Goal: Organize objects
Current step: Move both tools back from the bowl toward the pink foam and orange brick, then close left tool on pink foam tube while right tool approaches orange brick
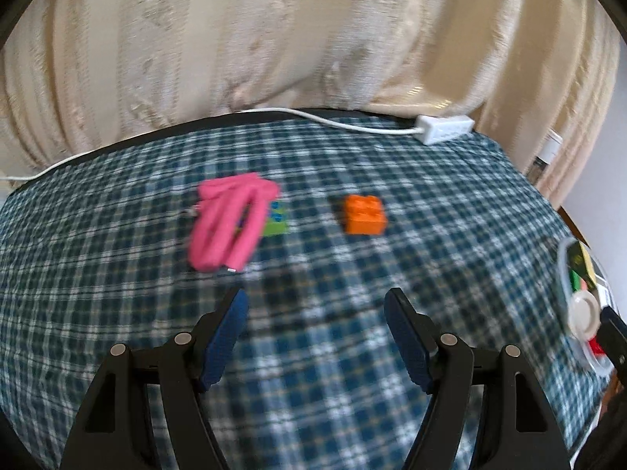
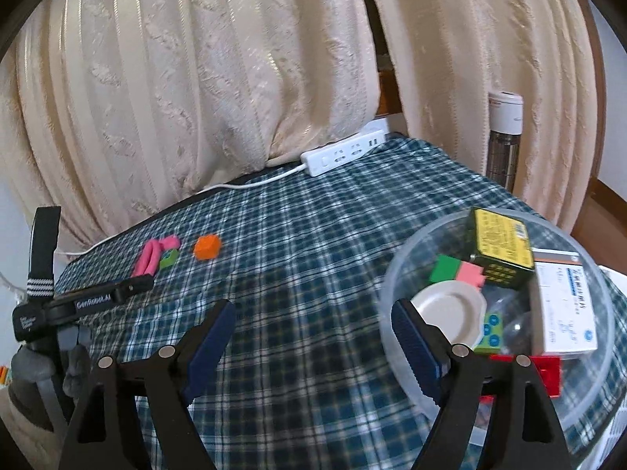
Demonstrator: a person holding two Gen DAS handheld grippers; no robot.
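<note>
Left gripper: my left gripper [image 1: 315,305] hangs over the checked cloth [image 1: 117,293] with its jaws apart and nothing between them.
Right gripper: my right gripper [image 2: 313,313] also has its jaws apart and empty; its right finger stands in front of the near rim of the clear bowl [image 2: 588,387].
Pink cord: a folded pink cord [image 1: 231,221] lies on the cloth ahead of my left fingers, slightly to the left, apart from them.
Green brick: a small green brick [image 1: 277,222] with blue studs lies against the cord's right side, partly under it.
Orange brick: an orange brick [image 1: 364,214] sits alone, to the right of the green one, near but not touching.
Bowl contents: a yellow and dark box [image 2: 499,246], a white medicine box [image 2: 564,309], a green and pink block [image 2: 456,270], a white saucer [image 2: 450,309], another green piece with blue studs [image 2: 490,333] and a red brick [image 2: 546,376].
Far edge: a white power strip [image 2: 341,152] with its cable lies on the cloth by the cream curtain [image 2: 196,78].
</note>
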